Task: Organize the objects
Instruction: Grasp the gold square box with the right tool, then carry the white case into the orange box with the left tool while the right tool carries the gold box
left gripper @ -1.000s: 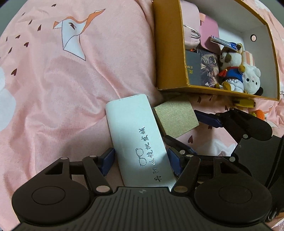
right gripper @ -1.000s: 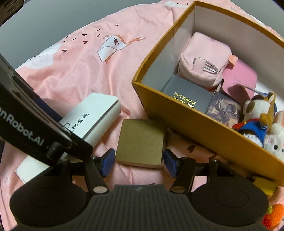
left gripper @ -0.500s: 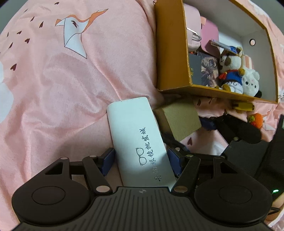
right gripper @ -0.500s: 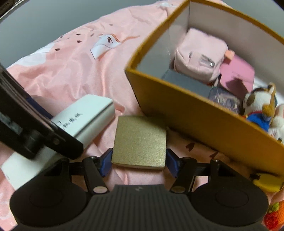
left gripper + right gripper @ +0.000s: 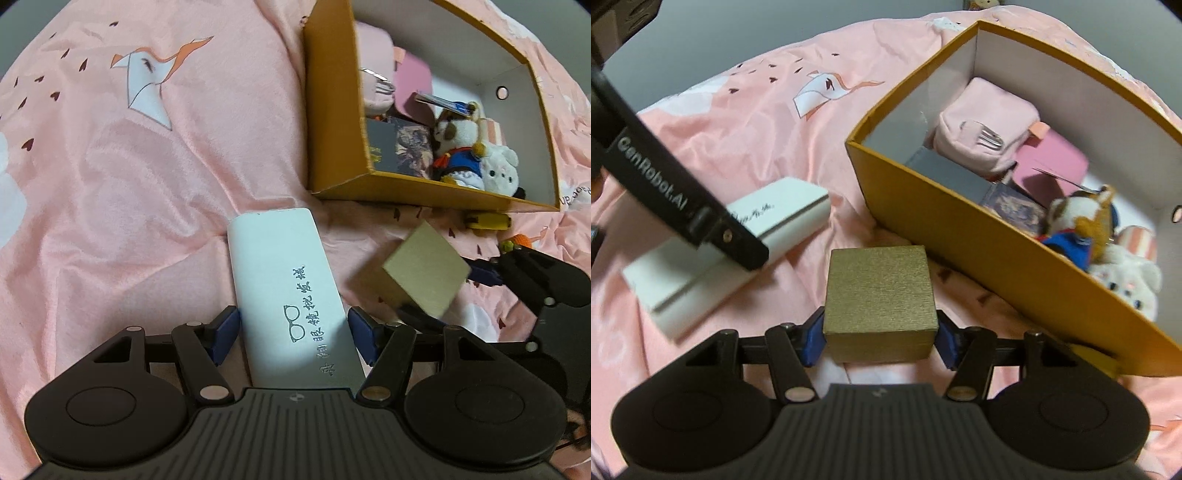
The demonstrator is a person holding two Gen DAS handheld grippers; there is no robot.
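My right gripper is shut on a small gold box and holds it lifted above the pink bedsheet, near the orange box. In the left wrist view the gold box hangs tilted in the air. My left gripper has its blue pads against both sides of a white glasses case, which lies on the sheet. The case also shows in the right wrist view, partly behind the left gripper's arm.
The orange box holds a pink pouch, a dark booklet, a pink card and plush toys. A yellow toy and an orange knitted thing lie by its near wall.
My right gripper has closed on the gold box and lifted it off the sheet, away from the glasses case. My left gripper stays around the case.
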